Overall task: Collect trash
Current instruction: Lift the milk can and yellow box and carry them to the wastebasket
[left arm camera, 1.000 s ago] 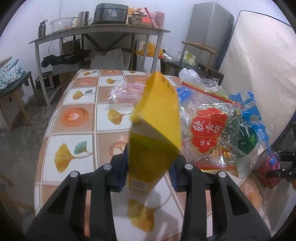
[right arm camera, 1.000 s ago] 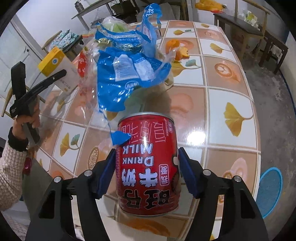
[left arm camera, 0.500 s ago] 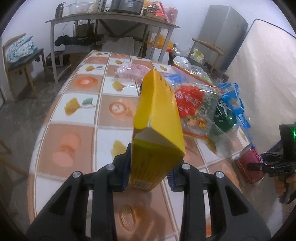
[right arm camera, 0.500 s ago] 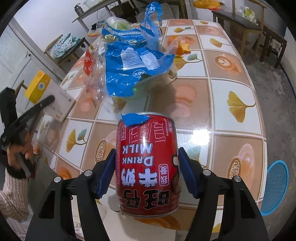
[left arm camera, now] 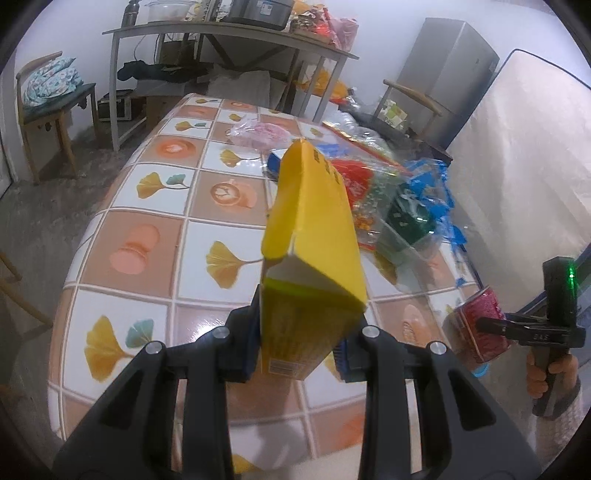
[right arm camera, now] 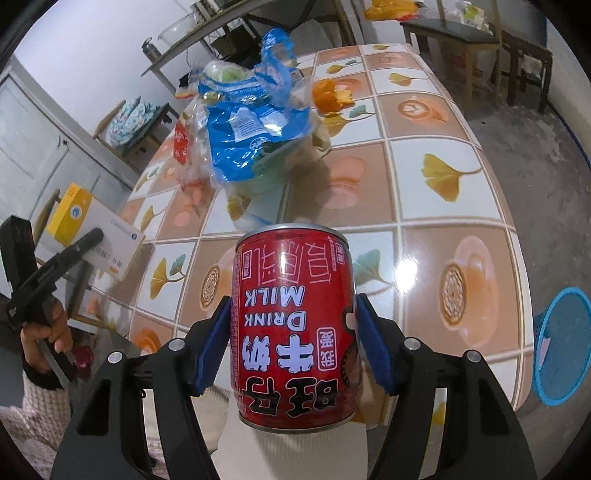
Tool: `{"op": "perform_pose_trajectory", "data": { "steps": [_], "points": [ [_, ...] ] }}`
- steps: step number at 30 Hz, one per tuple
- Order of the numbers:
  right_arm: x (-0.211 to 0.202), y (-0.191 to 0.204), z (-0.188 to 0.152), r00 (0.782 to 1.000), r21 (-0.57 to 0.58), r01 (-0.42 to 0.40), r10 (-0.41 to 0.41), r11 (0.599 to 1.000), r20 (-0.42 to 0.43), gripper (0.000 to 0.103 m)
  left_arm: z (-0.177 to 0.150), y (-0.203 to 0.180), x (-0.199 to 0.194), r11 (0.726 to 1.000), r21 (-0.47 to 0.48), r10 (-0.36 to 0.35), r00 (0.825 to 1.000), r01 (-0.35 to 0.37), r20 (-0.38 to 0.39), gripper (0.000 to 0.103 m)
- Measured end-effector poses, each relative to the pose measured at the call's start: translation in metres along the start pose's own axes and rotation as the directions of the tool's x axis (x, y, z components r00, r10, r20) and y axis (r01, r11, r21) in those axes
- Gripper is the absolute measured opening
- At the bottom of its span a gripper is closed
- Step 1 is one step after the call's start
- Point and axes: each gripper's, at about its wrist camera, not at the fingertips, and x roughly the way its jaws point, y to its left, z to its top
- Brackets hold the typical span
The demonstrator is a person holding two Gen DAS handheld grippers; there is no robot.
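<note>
My left gripper (left arm camera: pixel 297 334) is shut on a yellow cardboard box (left arm camera: pixel 314 236), held above the near end of the tiled table (left arm camera: pixel 147 258). The same box (right arm camera: pixel 92 236) shows at the left of the right wrist view, in the other hand's gripper. My right gripper (right arm camera: pixel 293 336) is shut on a red milk drink can (right arm camera: pixel 291 328), upside down, lifted over the table's near edge. That can (left arm camera: pixel 480 325) appears at the right edge of the left wrist view. A heap of plastic wrappers (right arm camera: pixel 247 133), blue and clear, lies on the table beyond the can.
A pink bag (left arm camera: pixel 262 131) and orange peel (right arm camera: pixel 330 96) lie on the table. A blue basket (right arm camera: pixel 561 343) stands on the floor at the right. A shelf table (left arm camera: pixel 229 29), chairs (left arm camera: pixel 51 99), a mattress (left arm camera: pixel 517 177) and a grey cabinet (left arm camera: pixel 450 70) ring the room.
The left gripper has drawn back toward the table's near end with the yellow box. The right gripper pulled the can away from the wrappers; the blue scrap on its rim is gone.
</note>
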Motion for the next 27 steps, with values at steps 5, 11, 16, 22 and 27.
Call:
{"op": "perform_pose_trajectory", "data": {
  "steps": [5, 11, 16, 22, 27],
  "points": [
    [-0.012, -0.012, -0.012, 0.999, 0.038, -0.029, 0.028, 0.999, 0.033, 0.064, -0.003, -0.023, -0.017, 0.999, 0.027, -0.024, 1.000, 0.024, 0.002, 0.030],
    [-0.036, -0.031, -0.029, 0.995, 0.090, -0.051, 0.042, 0.995, 0.095, 0.064, 0.002, -0.058, -0.037, 0.992, 0.088, -0.090, 0.996, 0.089, 0.005, 0.030],
    [-0.065, -0.056, -0.043, 0.985, 0.149, -0.061, 0.035, 0.987, 0.171, 0.064, 0.016, -0.109, -0.037, 0.964, 0.184, -0.193, 0.981, 0.193, -0.019, 0.030],
    [-0.113, -0.112, -0.072, 0.960, 0.272, -0.024, -0.054, 0.962, 0.274, 0.064, 0.028, -0.199, -0.005, 0.882, 0.301, -0.339, 0.932, 0.362, -0.127, 0.030],
    [-0.150, -0.176, -0.109, 0.929, 0.434, 0.044, -0.197, 0.900, 0.314, 0.064, 0.028, -0.290, 0.055, 0.793, 0.339, -0.412, 0.855, 0.507, -0.314, 0.030]
  ]
}}
